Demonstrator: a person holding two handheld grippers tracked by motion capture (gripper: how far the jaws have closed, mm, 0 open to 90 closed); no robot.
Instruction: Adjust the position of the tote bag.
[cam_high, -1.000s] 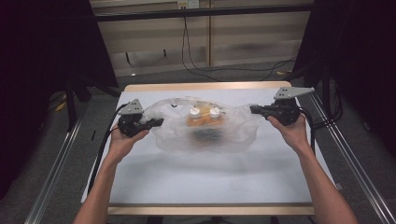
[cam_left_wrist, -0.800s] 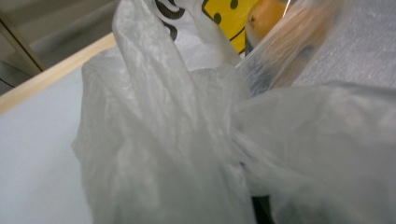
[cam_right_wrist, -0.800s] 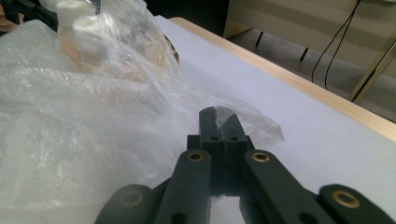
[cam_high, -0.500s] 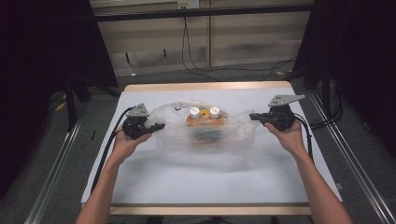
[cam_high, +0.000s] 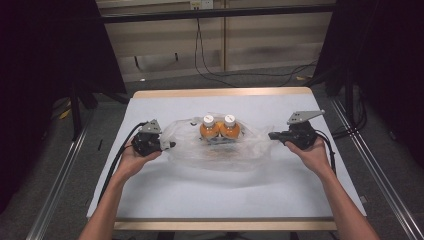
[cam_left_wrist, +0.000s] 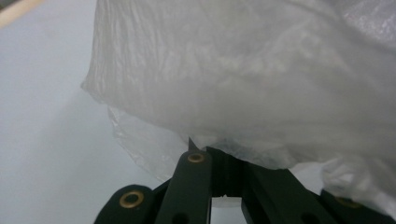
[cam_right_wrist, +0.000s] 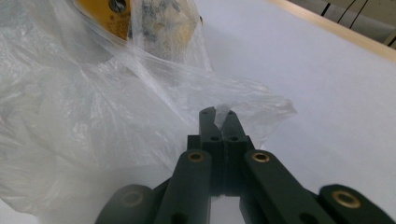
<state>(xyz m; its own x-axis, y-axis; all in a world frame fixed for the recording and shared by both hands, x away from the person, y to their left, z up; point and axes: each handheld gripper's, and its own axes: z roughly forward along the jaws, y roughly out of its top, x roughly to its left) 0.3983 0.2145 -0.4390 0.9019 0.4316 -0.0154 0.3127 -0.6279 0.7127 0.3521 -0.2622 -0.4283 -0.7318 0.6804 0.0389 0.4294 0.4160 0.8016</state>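
Observation:
A clear plastic bag (cam_high: 220, 147) lies spread across the middle of the white table (cam_high: 215, 195). Two orange bottles with white caps (cam_high: 219, 128) stand side by side inside it. My left gripper (cam_high: 171, 145) is shut on the bag's left edge, and the film (cam_left_wrist: 261, 93) drapes over its jaws in the left gripper view. My right gripper (cam_high: 271, 135) is shut on the bag's right edge; in the right gripper view its jaws pinch a fold of the film (cam_right_wrist: 221, 113), with an orange bottle (cam_right_wrist: 105, 14) seen through the plastic at the upper left.
The table has a wooden rim (cam_high: 220, 93) at the far edge. Metal rails (cam_high: 56, 192) run along both sides. Black cables (cam_high: 210, 67) lie on the floor beyond the table. Dark stands flank the left and right.
Both grippers have sunk toward the table and drawn apart, keeping hold of the bag. The bag has stretched wider and flatter, and the bottles have come down with it.

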